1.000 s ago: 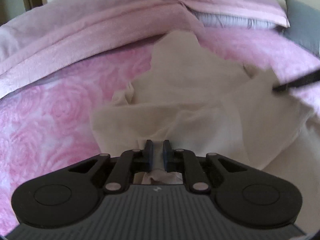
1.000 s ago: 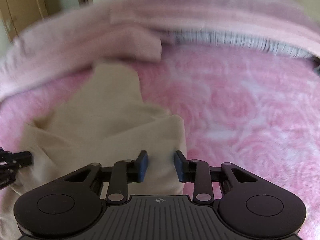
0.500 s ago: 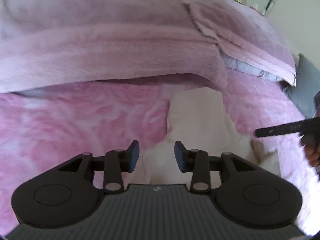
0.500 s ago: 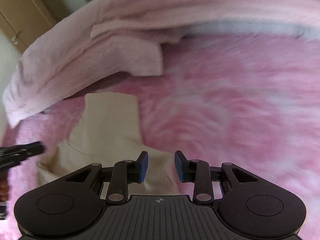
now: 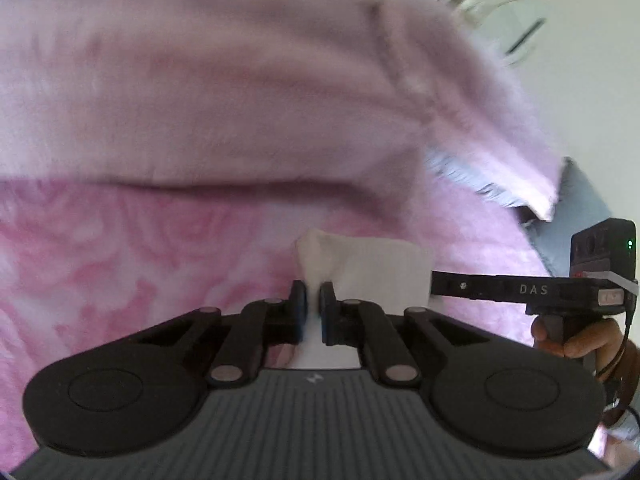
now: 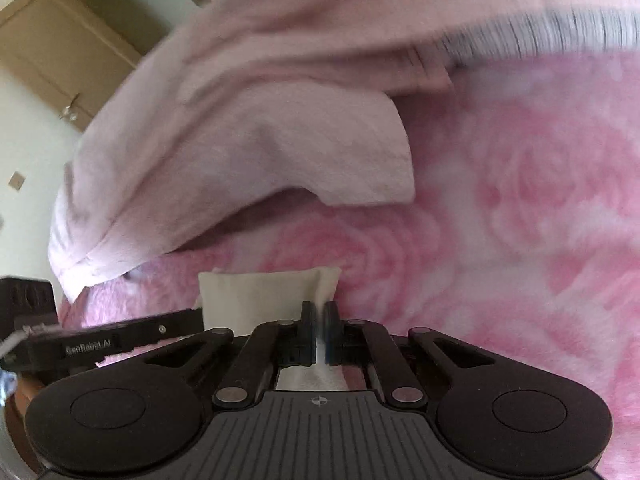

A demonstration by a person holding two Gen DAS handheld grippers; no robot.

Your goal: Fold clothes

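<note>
A cream garment (image 5: 376, 272) lies on the pink rose-patterned bedspread (image 5: 120, 260), and only its far hem shows ahead of the fingers. My left gripper (image 5: 313, 296) is shut on the hem's left corner, which bunches up between the blue pads. In the right wrist view, my right gripper (image 6: 319, 312) is shut on the right corner of the same garment (image 6: 256, 296). Each gripper appears in the other's view: the right gripper (image 5: 434, 290) comes in from the right, the left gripper (image 6: 200, 318) from the left. The hem runs straight between them.
A thick folded pale pink blanket (image 5: 240, 100) rises just beyond the hem, overhanging the bedspread (image 6: 520, 240). A grey pillow (image 5: 592, 200) and a striped pillow (image 6: 560, 28) lie further back. A hand (image 5: 576, 340) holds the right gripper. A wooden door (image 6: 60, 40) stands at far left.
Both grippers travelled forward over the garment to its far hem. The left let go of its first bunch of cloth. Both sets of jaws, open half a second ago, have closed on the hem's corners.
</note>
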